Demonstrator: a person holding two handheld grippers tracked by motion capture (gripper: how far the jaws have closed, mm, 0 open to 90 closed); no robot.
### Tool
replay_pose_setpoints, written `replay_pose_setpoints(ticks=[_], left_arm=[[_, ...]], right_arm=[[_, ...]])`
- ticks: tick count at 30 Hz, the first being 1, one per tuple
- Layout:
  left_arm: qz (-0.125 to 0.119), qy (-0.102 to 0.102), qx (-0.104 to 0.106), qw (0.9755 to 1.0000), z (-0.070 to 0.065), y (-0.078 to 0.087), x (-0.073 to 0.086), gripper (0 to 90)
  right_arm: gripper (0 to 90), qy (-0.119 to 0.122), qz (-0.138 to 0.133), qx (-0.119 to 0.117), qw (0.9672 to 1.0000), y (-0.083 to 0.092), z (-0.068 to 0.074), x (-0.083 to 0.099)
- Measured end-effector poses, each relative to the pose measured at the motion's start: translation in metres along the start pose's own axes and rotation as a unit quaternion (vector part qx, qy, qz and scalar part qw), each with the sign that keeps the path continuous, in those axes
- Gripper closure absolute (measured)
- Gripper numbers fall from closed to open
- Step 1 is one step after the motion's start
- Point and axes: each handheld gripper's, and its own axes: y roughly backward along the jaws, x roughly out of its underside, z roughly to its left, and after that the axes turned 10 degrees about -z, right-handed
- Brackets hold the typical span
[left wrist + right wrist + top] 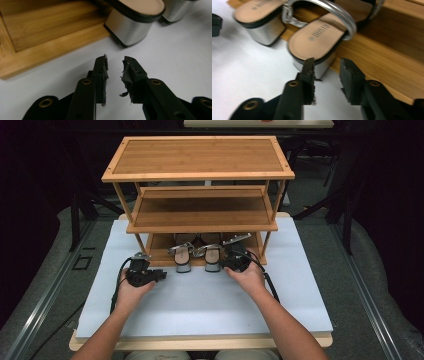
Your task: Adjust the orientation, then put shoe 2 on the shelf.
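Item: 2 silver block-heeled sandals on the bottom tier of a 3-tier wooden shoe rack (pixel 198 155), toes in, heels overhanging onto the white table cover (pixel 200 302).

- Left sandal (pixel 183 256) — heel just ahead of the left gripper (pixel 115 62), apart from it. Jaws stand a little apart, nothing between them; pad linings look torn.
- Right sandal (pixel 318 37) — heel close in front of the right gripper (pixel 327 65). Jaws parted with a modest gap, pinching nothing; the left-hand jaw overlaps the heel's edge in the right gripper view, contact cannot be told.

Handling note, as judged: the pair looks placed. If seating is the step, nudge each heel squarely from behind, keeping the jaws clear of the buckled straps, and draw back level, not upward — the rack's front lip sits just beside.
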Motion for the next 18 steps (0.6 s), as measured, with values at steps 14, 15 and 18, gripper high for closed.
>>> replay_pose_setpoints(ticks=[14,15,18], left_arm=[[-0.003,0.006,-0.012,0.9999,-0.007,-0.036,-0.021,82.1],[-0.001,0.003,-0.013,0.9999,-0.007,-0.037,-0.022,82.2],[-0.001,0.002,-0.019,0.9998,-0.01,-0.04,-0.023,85.1]], right_arm=[[76.4,-0.032,0.009,0.017,0.9993,-0.018,-0.002,0.004],[76.4,-0.032,0.007,0.014,0.9994,-0.019,-0.002,0.004],[76.3,-0.033,0.004,0.007,0.9994,-0.021,0.001,0.004]])
